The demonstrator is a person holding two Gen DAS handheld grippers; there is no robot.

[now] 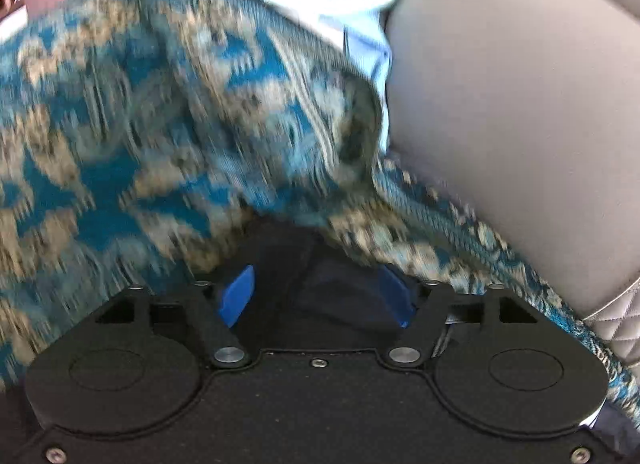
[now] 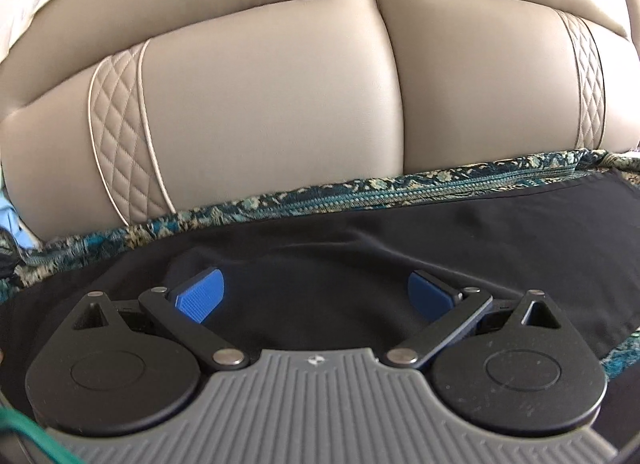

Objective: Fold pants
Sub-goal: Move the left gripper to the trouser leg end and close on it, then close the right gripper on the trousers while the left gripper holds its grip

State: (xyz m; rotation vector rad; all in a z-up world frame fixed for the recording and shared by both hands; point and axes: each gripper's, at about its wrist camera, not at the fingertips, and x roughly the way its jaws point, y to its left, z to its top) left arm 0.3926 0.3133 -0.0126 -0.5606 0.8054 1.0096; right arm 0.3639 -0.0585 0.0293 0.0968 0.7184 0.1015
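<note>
Right gripper (image 2: 316,296), blue pads spread apart and holding nothing, hovers over black pants (image 2: 440,232) laid flat for folding. Left gripper (image 1: 316,296), also spread, sits half under patterned blue cover (image 1: 140,123), black cloth between its pads.

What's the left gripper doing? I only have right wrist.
Observer: The left gripper is open, with the black pants between its fingers but not pinched.
Operator: Anything over it?
Observer: The patterned cover is bunched up just ahead and hides the fingertips. It's blurred.
Operator: Other clothes nearby?
Observer: A pale blue garment lies beyond the cover, against the sofa.
</note>
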